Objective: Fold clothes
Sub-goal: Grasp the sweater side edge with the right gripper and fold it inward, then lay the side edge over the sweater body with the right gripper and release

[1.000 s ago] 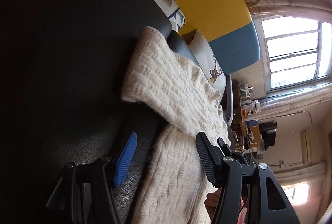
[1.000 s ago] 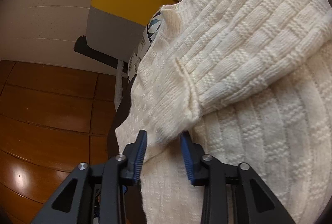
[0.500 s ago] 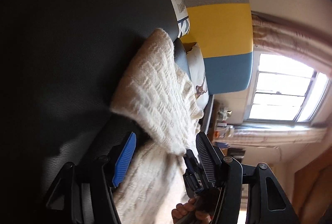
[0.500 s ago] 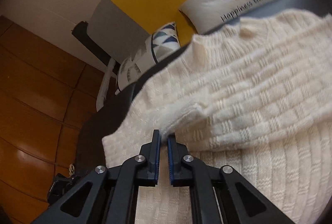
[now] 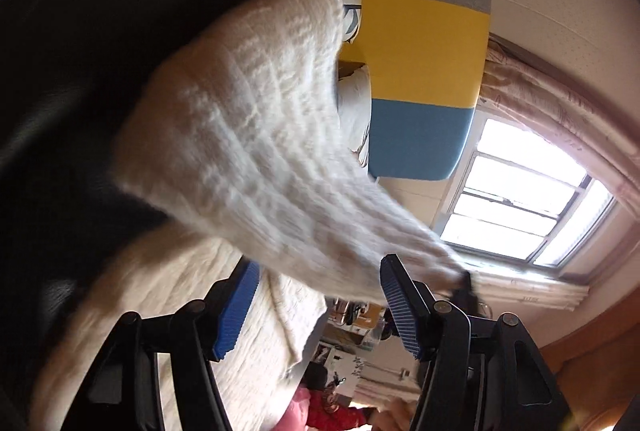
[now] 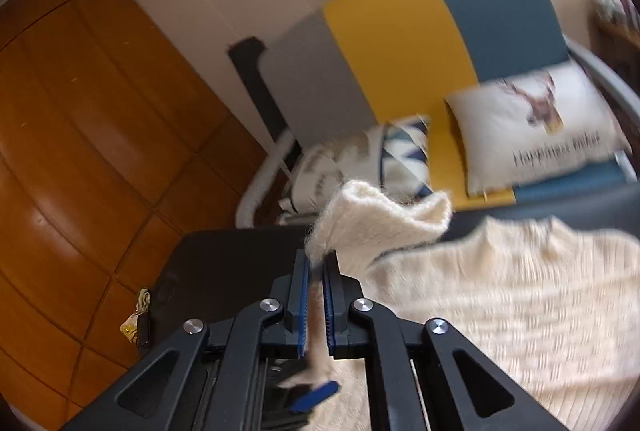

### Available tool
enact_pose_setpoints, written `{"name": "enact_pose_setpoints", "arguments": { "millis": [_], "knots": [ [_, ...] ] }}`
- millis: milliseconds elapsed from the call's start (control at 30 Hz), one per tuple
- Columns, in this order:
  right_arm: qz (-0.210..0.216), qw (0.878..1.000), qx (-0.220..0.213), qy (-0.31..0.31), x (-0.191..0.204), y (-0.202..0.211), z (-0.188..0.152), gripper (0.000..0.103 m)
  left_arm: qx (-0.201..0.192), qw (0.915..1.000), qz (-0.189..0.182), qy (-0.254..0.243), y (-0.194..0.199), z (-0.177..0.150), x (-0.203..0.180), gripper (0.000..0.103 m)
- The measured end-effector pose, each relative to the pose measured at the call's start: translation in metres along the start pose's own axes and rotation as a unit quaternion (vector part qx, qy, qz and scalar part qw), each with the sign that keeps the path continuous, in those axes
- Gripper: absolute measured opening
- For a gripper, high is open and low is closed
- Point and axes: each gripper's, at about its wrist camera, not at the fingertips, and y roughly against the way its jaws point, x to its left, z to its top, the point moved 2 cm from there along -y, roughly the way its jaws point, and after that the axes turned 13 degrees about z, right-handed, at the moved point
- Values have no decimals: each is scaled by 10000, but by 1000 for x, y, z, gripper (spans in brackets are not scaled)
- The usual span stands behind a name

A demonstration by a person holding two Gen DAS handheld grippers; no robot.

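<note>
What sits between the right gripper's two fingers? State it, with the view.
A fold of the cream sweater's sleeve, pinched between the fingers of the right gripper. The right wrist view shows it.

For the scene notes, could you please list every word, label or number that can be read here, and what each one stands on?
"Happiness ticket", or close to it: one line of dark print on the white deer cushion on the sofa; motion blur leaves the second word uncertain.
Triangle-patterned cushion, cream sweater: no text visible.
Cluttered shelf: any labels are too small to read.
</note>
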Motion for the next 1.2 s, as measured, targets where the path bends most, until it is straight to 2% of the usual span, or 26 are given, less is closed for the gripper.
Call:
{"name": "enact_pose_setpoints", "arguments": {
  "millis": [100,233,300,433,600,667,767,800,833,1000,1067,1133,1200],
  "knots": [
    [119,9993,-173,304,20,14,18,5,-209,9997,20,142,-3,12,-5,64],
    [43,9984,-425,358,11,44,22,5,-582,9980,228,5,3,30,-12,65],
    [-88,9981,-582,172,-14,62,19,5,-668,9970,391,-34,3,36,-10,65],
    [-709,9941,-768,-298,-78,97,6,5,-898,9936,662,-159,4,42,-9,65],
    [-1455,9793,-523,-1306,-183,128,-45,5,-867,9900,1011,-461,-8,44,-11,65],
    [-1291,9733,-352,-1866,-218,130,-74,6,-890,9883,1090,-582,-13,41,-15,65],
    [-448,9649,-528,-2533,-243,123,-109,11,-862,9862,1186,-772,-18,35,-19,65],
    [-97,9574,-609,-2822,-249,116,-117,21,-861,9856,1212,-809,-19,35,-20,65],
    [133,9485,-680,-3090,-255,110,-124,26,-873,9848,1251,-835,-19,35,-21,65],
    [409,9321,-757,-3519,-260,68,-139,26,-798,9856,1263,-791,-20,40,-21,65],
    [281,9262,-771,-3680,-266,55,-138,26,-754,9862,1255,-771,-19,42,-17,65],
    [134,9149,-741,-3967,-271,44,-140,25,-706,9867,1246,-764,-22,43,-19,65],
    [15,9126,-861,-3998,-270,38,-139,24,-659,9871,1251,-750,-25,44,-21,65]
  ]
}}
